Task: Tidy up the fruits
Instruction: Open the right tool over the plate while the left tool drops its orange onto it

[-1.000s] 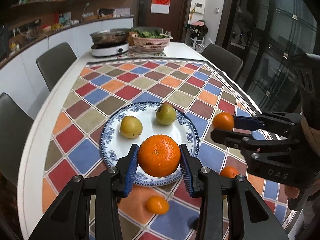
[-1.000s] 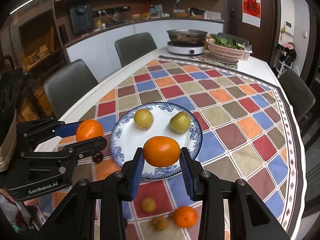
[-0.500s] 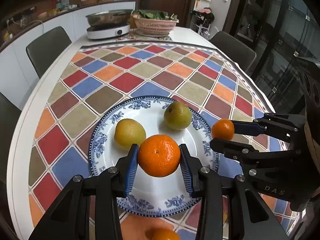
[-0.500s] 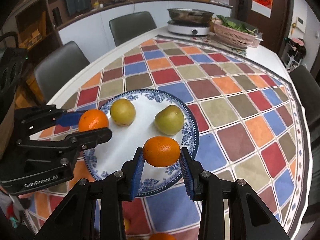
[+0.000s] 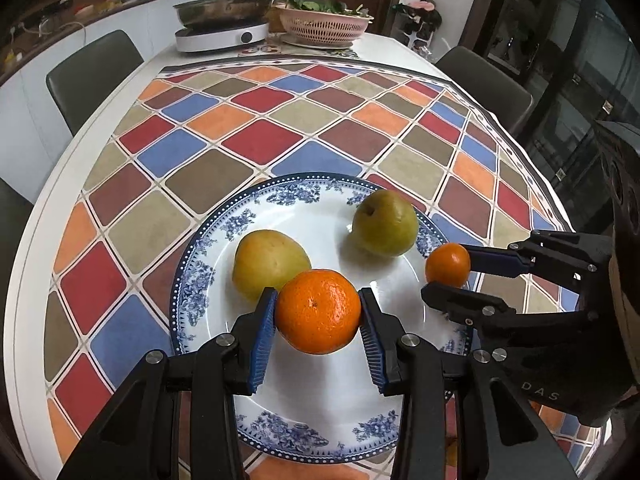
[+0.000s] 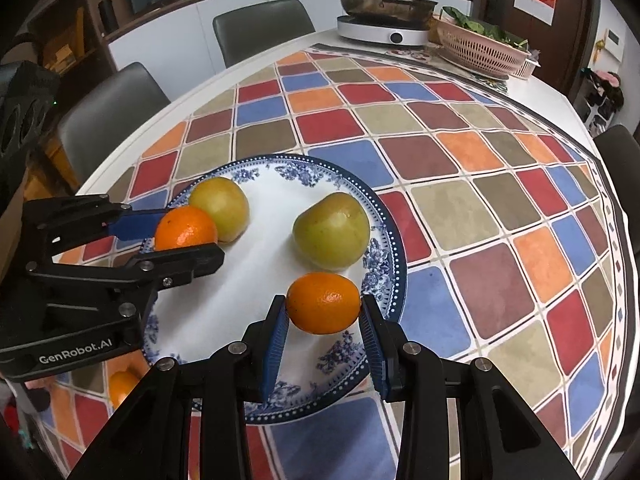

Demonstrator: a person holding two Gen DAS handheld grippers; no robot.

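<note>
Two pears lie on the blue-rimmed plate [image 5: 188, 296]: the yellower pear [image 5: 268, 260] toward its left edge, the greener pear [image 5: 386, 222] toward its far right rim. Two oranges hang over the plate: the left gripper [image 5: 318, 322] has its jaws pinching the larger orange [image 5: 318, 310], the right gripper [image 6: 323, 326] pinching the smaller orange [image 6: 323, 308]. Only the right wrist view shows a third orange [image 6: 120, 388] on the counter [image 6: 500, 84] beyond the plate's near left edge.

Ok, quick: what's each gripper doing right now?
Left gripper: closed on an orange, over the plate.
Right gripper: closed on a second orange, over the same plate.
</note>
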